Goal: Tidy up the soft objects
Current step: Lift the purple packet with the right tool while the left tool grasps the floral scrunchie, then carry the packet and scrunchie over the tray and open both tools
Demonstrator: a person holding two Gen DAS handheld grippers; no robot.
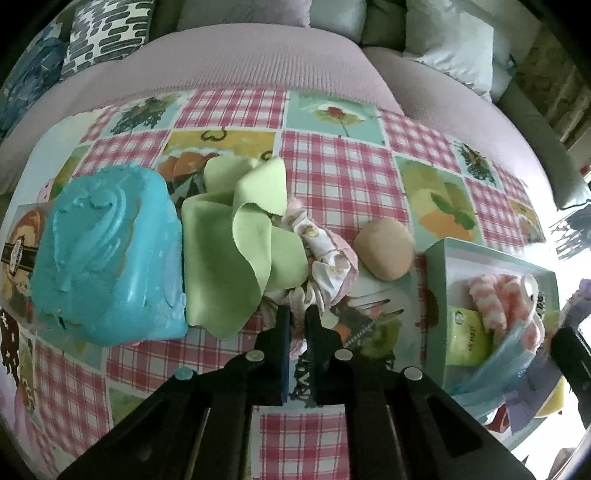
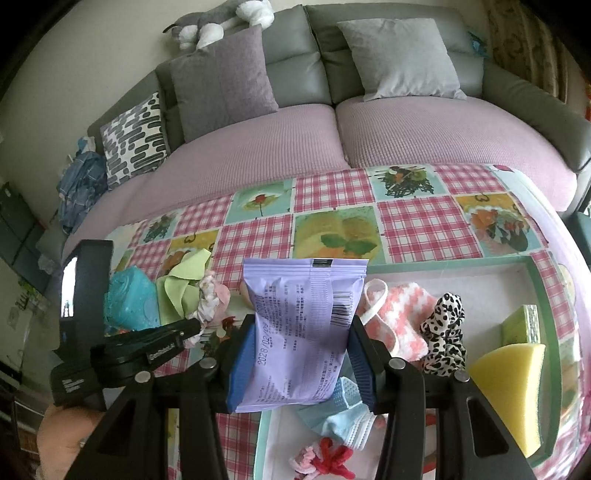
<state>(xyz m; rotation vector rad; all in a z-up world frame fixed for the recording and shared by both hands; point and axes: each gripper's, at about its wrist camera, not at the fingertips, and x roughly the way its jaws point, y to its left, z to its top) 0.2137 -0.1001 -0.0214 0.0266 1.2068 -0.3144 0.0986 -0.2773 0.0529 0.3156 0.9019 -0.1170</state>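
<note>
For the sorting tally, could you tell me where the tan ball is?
In the left wrist view, the tan ball lies on the tablecloth, between the scrunchie and the tray.

The green cloth (image 1: 236, 243) covers most of the frilly scrunchie (image 1: 325, 254) beside it, so can't tell its full shape. Behind the purple packet (image 2: 303, 332) the tan round thing is almost fully hidden. Tray (image 1: 436, 295) to the right is cut off by the frame edge, and the packet's print is too small to read.

place: home living room | I see: grey sofa (image 2: 369, 55) with cushions (image 2: 221, 81), plush toy (image 2: 221, 18) on its back | near me: table with checked picture cloth (image 2: 413, 225)
</note>
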